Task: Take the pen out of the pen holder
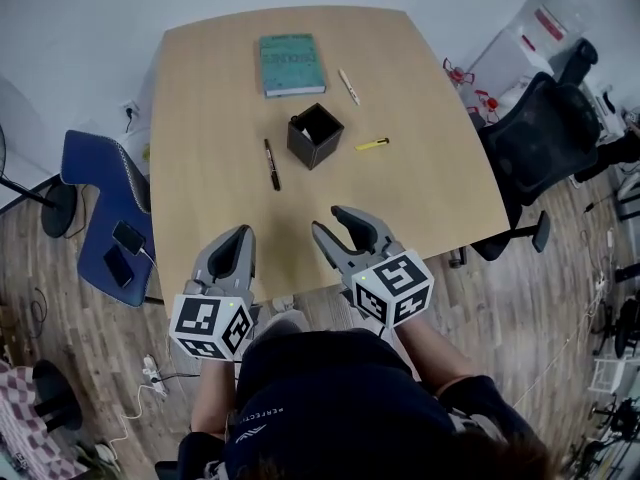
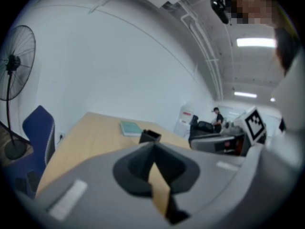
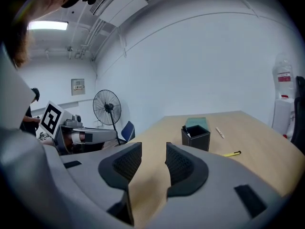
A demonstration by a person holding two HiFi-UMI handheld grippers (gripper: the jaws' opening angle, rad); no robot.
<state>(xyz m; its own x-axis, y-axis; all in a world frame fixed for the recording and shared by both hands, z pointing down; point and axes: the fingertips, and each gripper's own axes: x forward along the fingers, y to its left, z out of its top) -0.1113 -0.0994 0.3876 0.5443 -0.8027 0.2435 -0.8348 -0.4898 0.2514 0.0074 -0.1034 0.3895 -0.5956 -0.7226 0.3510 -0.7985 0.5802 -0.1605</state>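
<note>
around: green book point(image 1: 291, 64) behind pen holder point(image 1: 315, 135) mid-surface point(image 1: 210, 88); white pen point(image 1: 348, 86), yellow pen point(image 1: 372, 144), black pen point(image 1: 271, 164) lie beside it | left claw point(image 1: 238, 236): jaws together, empty | right claw point(image 1: 333, 223): jaws apart, empty

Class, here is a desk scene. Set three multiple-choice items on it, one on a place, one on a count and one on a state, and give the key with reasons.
1. Where does the teal rectangular book lie?
A. Beyond the black square pen holder, near the table's far edge
B. Under the holder
C. Inside the holder

2. How many pens lie loose on the light wooden table?
A. One
B. Three
C. Five

3. How do the jaws of the right gripper stand?
A. Shut on a pen
B. Apart, nothing between them
C. Shut, empty

Key:
1 A: the head view shows the book past the holder.
2 B: a black pen, a white pen and a yellow pen lie there.
3 B: bare table shows through the gap.
</note>
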